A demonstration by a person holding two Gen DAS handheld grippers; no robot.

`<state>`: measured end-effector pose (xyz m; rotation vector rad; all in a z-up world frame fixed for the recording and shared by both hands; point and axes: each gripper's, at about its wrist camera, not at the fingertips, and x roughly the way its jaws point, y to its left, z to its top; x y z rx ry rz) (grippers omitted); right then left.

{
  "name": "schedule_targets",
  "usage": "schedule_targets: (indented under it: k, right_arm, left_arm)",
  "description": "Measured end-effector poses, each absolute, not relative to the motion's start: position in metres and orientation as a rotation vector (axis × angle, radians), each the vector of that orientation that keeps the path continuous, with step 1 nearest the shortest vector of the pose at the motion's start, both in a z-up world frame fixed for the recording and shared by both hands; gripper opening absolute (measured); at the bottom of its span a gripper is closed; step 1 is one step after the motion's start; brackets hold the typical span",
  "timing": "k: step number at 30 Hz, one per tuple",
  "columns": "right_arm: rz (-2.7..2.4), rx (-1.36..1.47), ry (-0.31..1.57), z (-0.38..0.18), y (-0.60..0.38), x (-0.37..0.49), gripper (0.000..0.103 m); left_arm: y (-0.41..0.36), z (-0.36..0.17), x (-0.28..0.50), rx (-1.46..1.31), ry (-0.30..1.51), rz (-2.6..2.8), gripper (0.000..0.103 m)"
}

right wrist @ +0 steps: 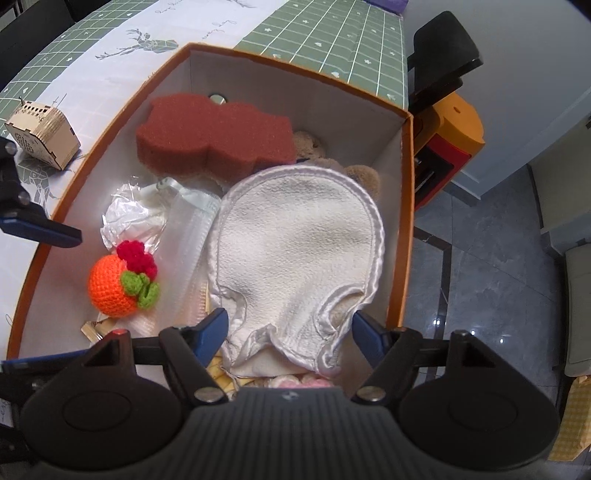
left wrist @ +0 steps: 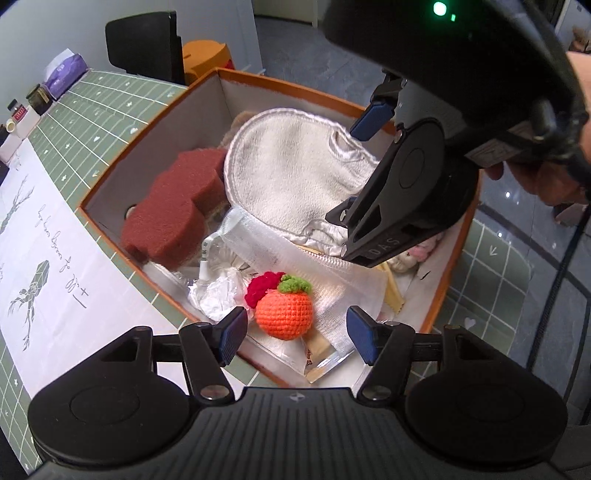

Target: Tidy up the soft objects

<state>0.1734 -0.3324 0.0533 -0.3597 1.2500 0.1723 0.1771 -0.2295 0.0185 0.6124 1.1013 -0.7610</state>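
An orange-rimmed box (left wrist: 147, 122) (right wrist: 258, 55) holds soft things: a dark red sponge (left wrist: 173, 206) (right wrist: 214, 133), a white cloth mitt (left wrist: 295, 166) (right wrist: 295, 251), a crocheted orange fruit (left wrist: 284, 310) (right wrist: 114, 288), a mesh pouch (left wrist: 317, 273) (right wrist: 192, 236) and crumpled plastic (left wrist: 218, 291) (right wrist: 129, 214). My left gripper (left wrist: 295, 332) is open just above the fruit, its pads on either side. My right gripper (right wrist: 291, 332) is open over the mitt's cuff, not clamped; it also shows in the left wrist view (left wrist: 369, 177).
The box stands on a green grid tablecloth (left wrist: 92, 110) (right wrist: 332, 33) with a white runner. A small wooden model (right wrist: 40, 129) sits left of the box. Jars and a tissue pack (left wrist: 62, 70) stand far back. A black chair (left wrist: 144, 40) and orange stool (right wrist: 450, 129) stand beyond the table edge.
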Motion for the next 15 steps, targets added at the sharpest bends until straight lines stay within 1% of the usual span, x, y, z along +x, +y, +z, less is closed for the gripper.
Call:
schedule_targets:
  k: [5,8,15]
  right_arm:
    - [0.164,-0.390,1.221,0.067,-0.324,0.167,0.073]
    - [0.163,-0.385,1.182,0.082,-0.318,0.161,0.073]
    - [0.167,-0.330,1.003,0.128,-0.292,0.130,0.074]
  left_arm:
    - [-0.209,0.039,0.170,0.550,1.046,-0.765,0.072]
    - [-0.192,0.054,0.162,0.482,0.981,-0.756,0.072]
    - [-0.139,0.083,0.130,0.245,0.796,-0.723,0.071]
